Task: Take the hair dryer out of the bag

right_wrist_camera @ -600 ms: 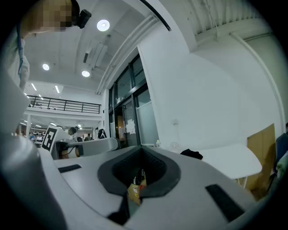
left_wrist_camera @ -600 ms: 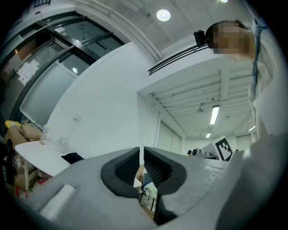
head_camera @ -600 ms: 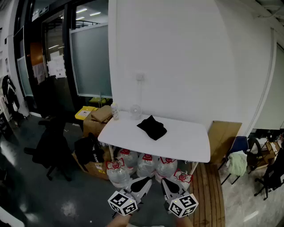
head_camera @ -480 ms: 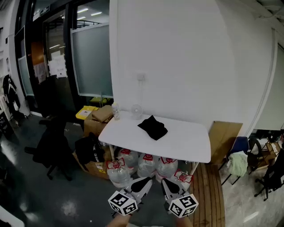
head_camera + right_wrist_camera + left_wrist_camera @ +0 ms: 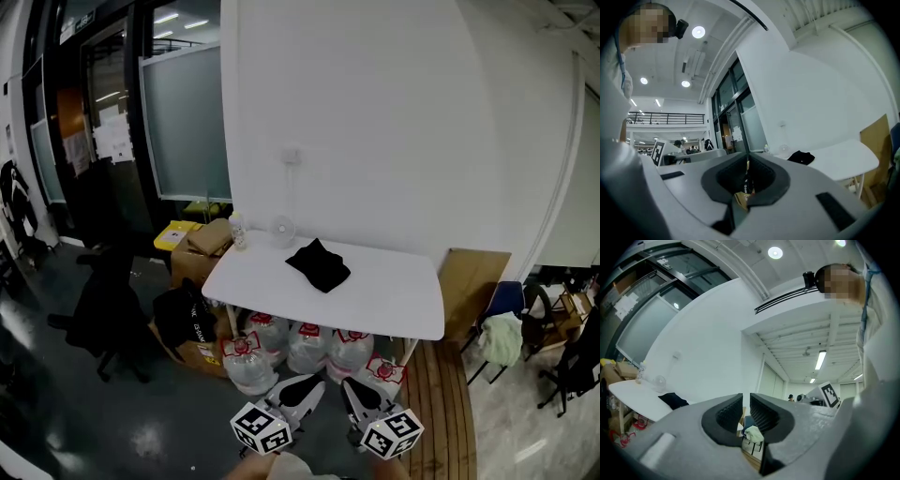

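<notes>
A black bag [image 5: 318, 265] lies slumped on the white table [image 5: 398, 292] by the wall, well ahead of me. No hair dryer shows in any view. My left gripper [image 5: 314, 382] and right gripper [image 5: 349, 384] hang side by side low in the head view, short of the table and far from the bag. Both are shut with nothing between the jaws. In the left gripper view the bag [image 5: 672, 400] sits small on the table, left of the left gripper [image 5: 746, 401]. The right gripper view has the bag [image 5: 800, 157] to the right of the right gripper [image 5: 747, 164].
Several large water jugs [image 5: 305, 349] stand under the table. Cardboard boxes [image 5: 202, 246] and a black office chair [image 5: 108, 309] are at its left. A small fan [image 5: 281, 230] and a bottle [image 5: 240, 230] stand at the table's back left. A wooden board [image 5: 473, 281] leans at its right.
The head view has shifted slightly, so the table and bag sit a touch to the left. Both grippers stay low in front of me, still shut.
</notes>
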